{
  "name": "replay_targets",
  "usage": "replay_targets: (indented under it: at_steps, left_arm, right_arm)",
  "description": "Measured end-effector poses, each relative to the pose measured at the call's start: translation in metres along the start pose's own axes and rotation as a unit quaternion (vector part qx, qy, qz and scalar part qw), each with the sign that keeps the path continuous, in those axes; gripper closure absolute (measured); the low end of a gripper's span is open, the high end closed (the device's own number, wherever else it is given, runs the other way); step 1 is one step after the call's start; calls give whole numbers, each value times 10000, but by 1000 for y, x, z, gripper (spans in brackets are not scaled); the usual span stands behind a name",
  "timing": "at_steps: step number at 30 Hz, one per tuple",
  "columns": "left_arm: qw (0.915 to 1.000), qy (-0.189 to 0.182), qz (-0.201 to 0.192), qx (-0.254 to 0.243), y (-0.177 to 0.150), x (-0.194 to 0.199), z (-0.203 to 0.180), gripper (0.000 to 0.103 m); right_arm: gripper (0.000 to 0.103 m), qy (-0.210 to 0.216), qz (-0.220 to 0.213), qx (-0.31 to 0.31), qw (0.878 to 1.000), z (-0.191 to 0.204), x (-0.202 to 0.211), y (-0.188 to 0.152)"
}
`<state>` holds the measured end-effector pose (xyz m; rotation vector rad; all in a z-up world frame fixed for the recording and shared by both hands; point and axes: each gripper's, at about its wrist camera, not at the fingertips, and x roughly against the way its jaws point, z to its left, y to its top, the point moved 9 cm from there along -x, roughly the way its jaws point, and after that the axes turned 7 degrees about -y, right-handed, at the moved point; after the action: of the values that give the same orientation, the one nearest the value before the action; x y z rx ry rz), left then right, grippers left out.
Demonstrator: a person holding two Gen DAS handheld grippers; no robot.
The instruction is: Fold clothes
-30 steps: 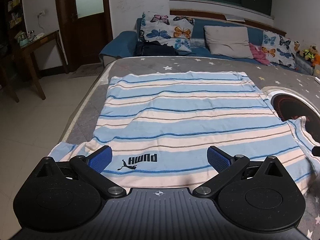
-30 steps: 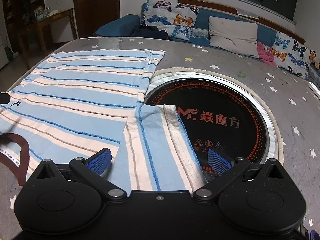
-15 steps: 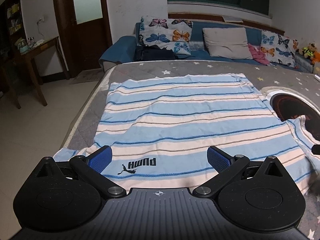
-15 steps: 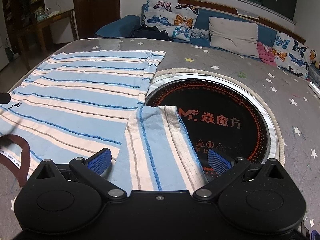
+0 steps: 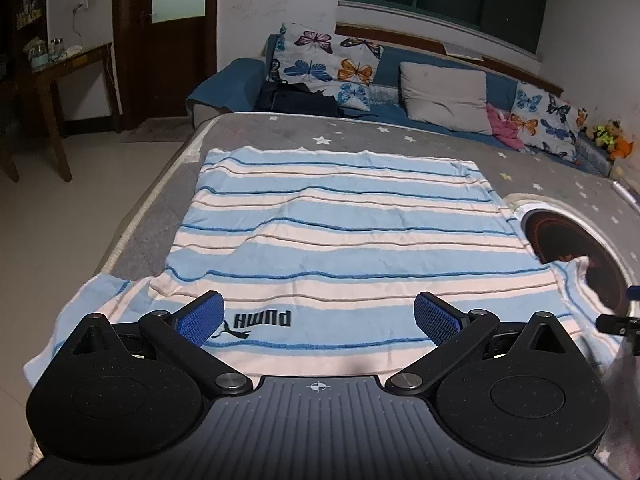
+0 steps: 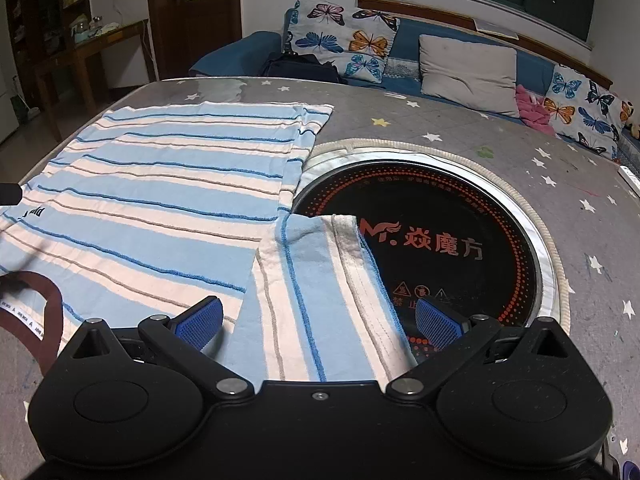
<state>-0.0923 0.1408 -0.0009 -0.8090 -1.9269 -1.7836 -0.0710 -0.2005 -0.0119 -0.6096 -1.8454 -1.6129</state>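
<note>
Since a second ago the left gripper has drawn back and risen a little, so the striped T-shirt sits lower and farther in its view; the right wrist view is nearly unchanged. Both grippers have their jaws spread wide and hold nothing. The left one hovers above the near chest edge by the PUMA logo. The right gripper hangs over the right sleeve, which lies partly across the round black heater plate set in the starred grey table cover. The shirt lies flat on that cover, hem at the far side. Beyond it stands a blue sofa with butterfly cushions.
</note>
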Motion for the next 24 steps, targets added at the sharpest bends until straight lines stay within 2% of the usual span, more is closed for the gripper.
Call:
replay_targets:
  at_steps: [7, 18, 24]
  left_arm:
    - [9986, 362, -9, -381, 1, 0, 1, 0]
    - [9944, 650, -6, -831, 1, -4, 1, 0]
    - [9905, 824, -127, -1097, 4, -2, 0, 0]
  right_arm:
    - [0, -2, -12, 4, 10000, 0, 1, 0]
    - [0, 2, -15, 2, 10000, 0, 1, 0]
    - [0, 3, -14, -1, 10000, 1, 1, 0]
